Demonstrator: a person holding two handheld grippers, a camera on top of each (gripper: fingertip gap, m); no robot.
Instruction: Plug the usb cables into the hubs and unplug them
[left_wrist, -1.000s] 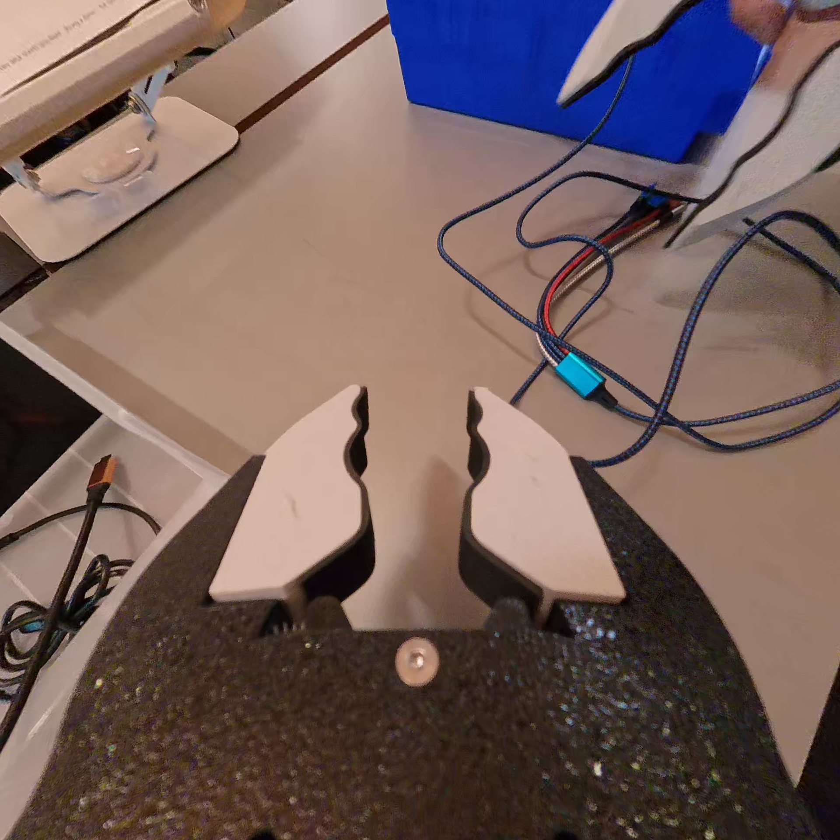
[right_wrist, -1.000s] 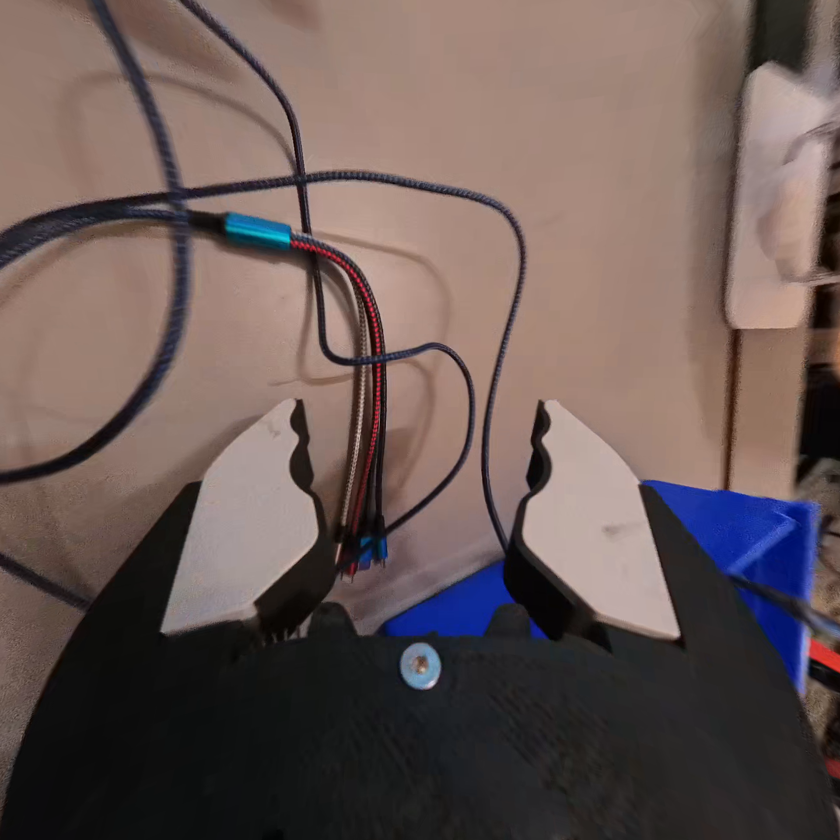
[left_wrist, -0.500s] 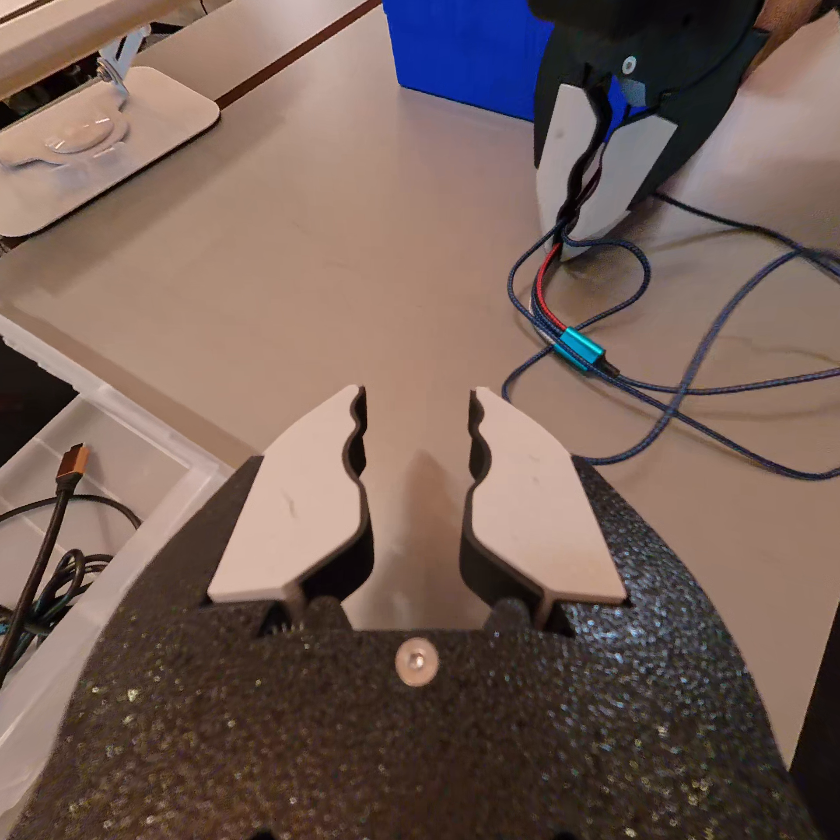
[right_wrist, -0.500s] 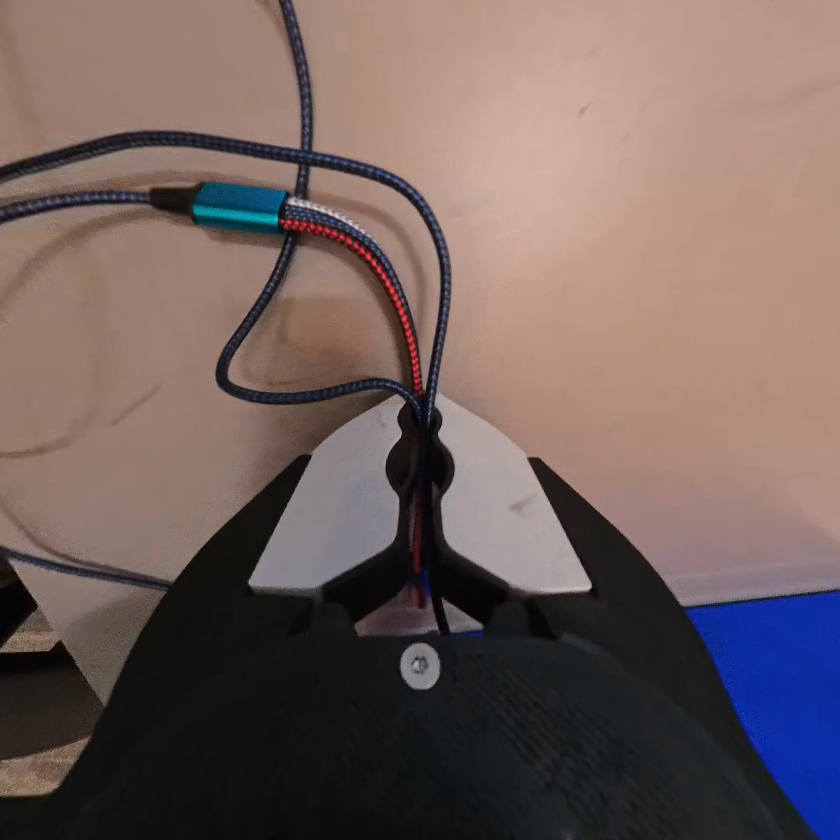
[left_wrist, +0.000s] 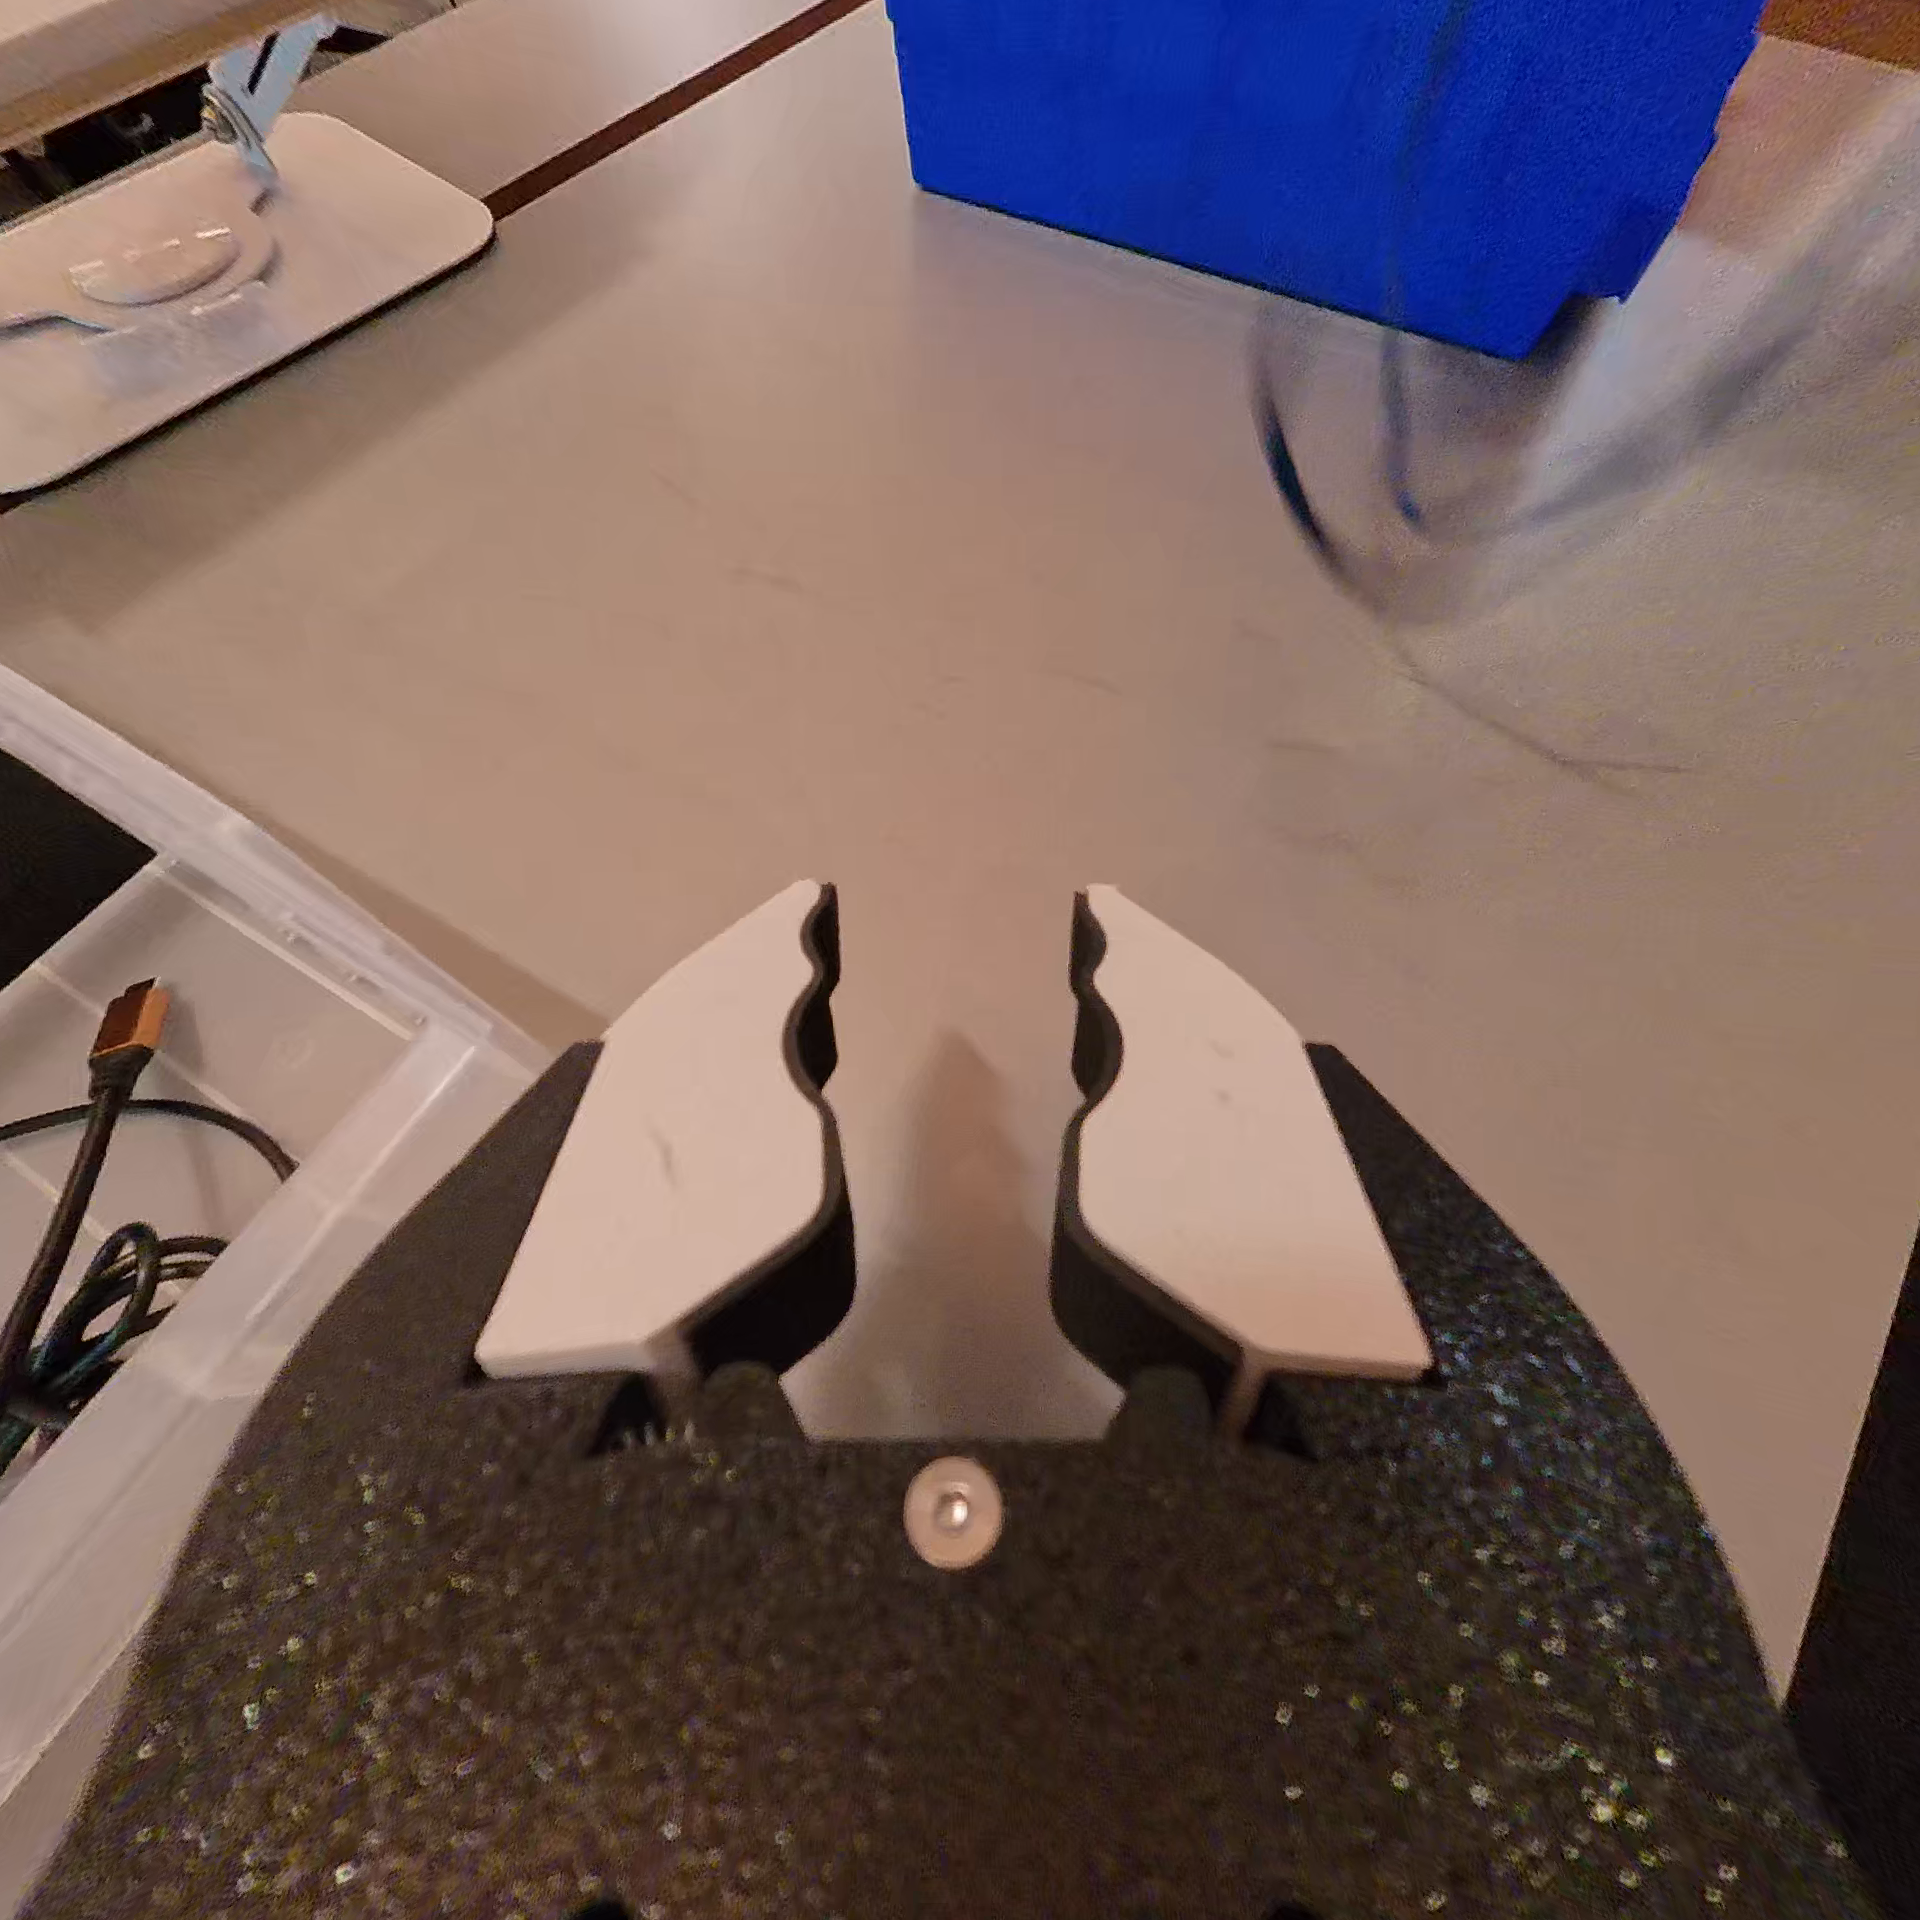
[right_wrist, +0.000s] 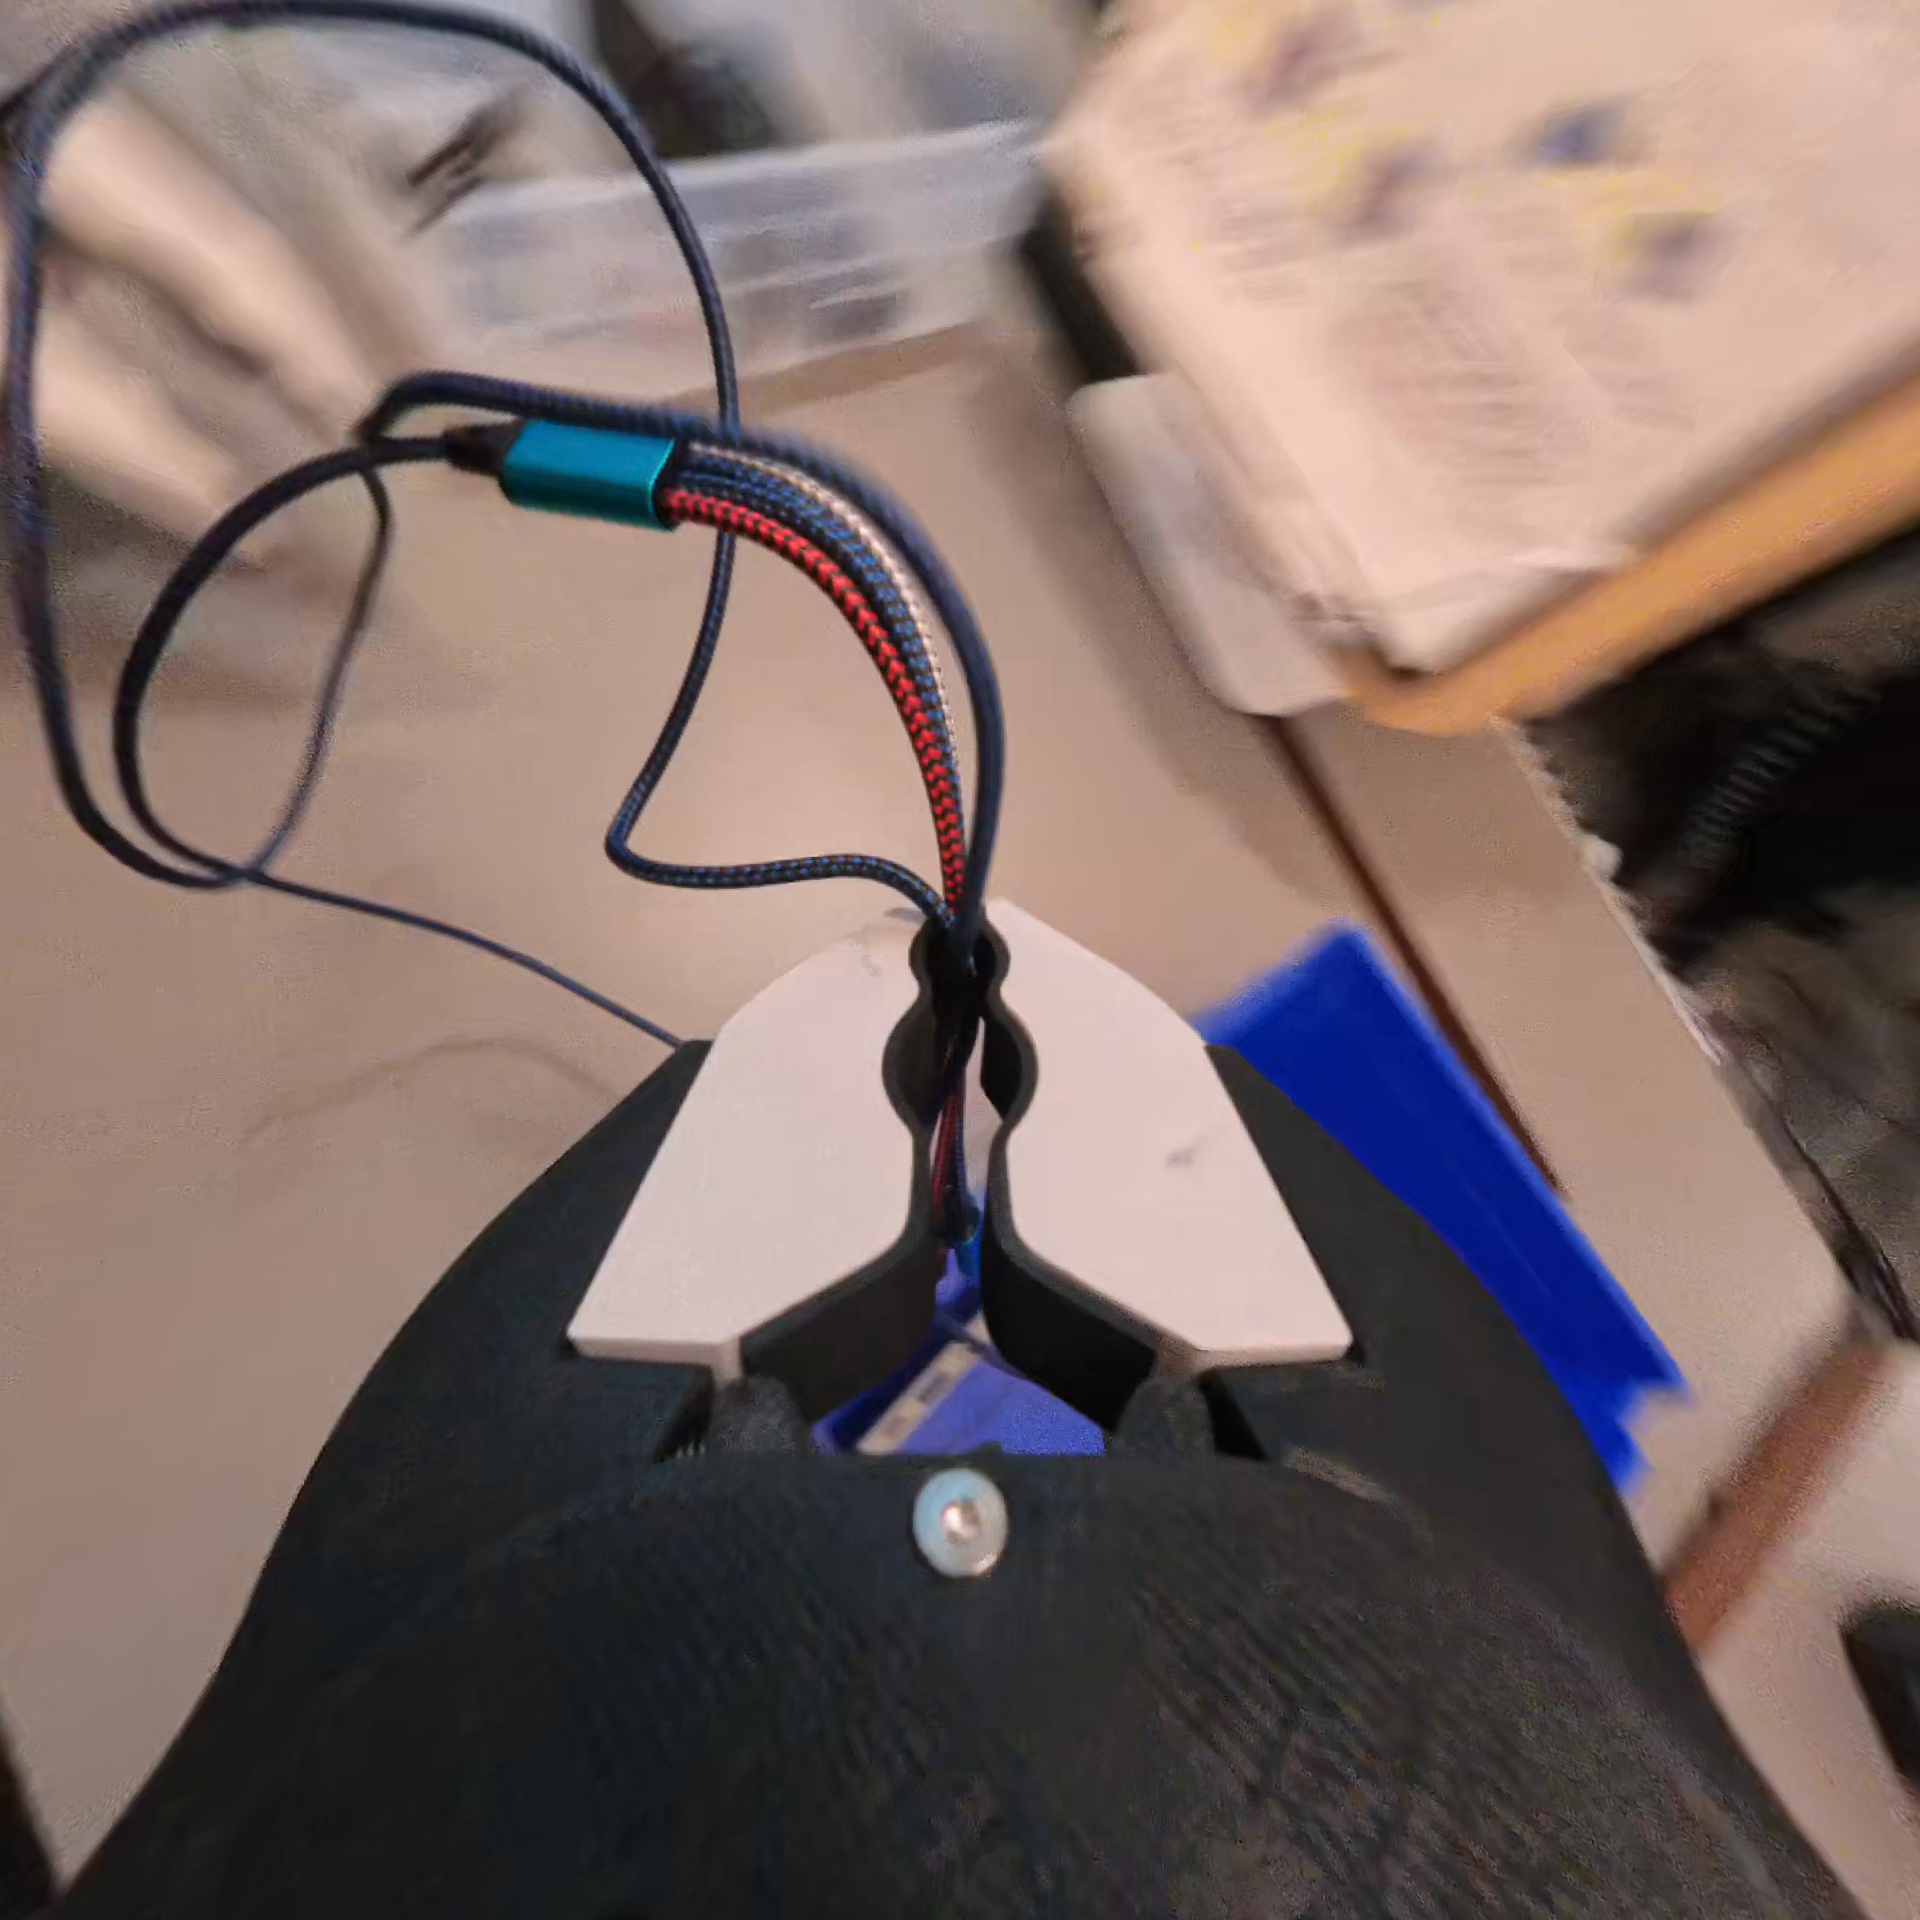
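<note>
My right gripper (right_wrist: 961, 925) is shut on a bundle of braided USB cables (right_wrist: 914, 665), red, blue, silver and dark navy, that join in a teal metal sleeve (right_wrist: 587, 476). It holds the bundle lifted above the table, with navy loops hanging to the left. The plug ends sit hidden between the fingers. In the left wrist view the lifted cables show only as a blurred streak (left_wrist: 1340, 457) at the right. My left gripper (left_wrist: 951, 904) is open and empty, low over the beige table (left_wrist: 727, 582). No hub is in view.
A blue bin (left_wrist: 1299, 135) stands at the back of the table; it also shows under my right gripper (right_wrist: 1434, 1122). A clear plastic box (left_wrist: 208, 1091) with dark cables and an orange-tipped plug (left_wrist: 130, 1023) is at the left edge. A grey stand base (left_wrist: 208, 281) is at the far left. There is about 30 centimetres between the tips of the two grippers.
My right gripper closed on the cable bundle on the table and has lifted it up and away. The cables have left the table in the left wrist view. The left gripper stayed put.
</note>
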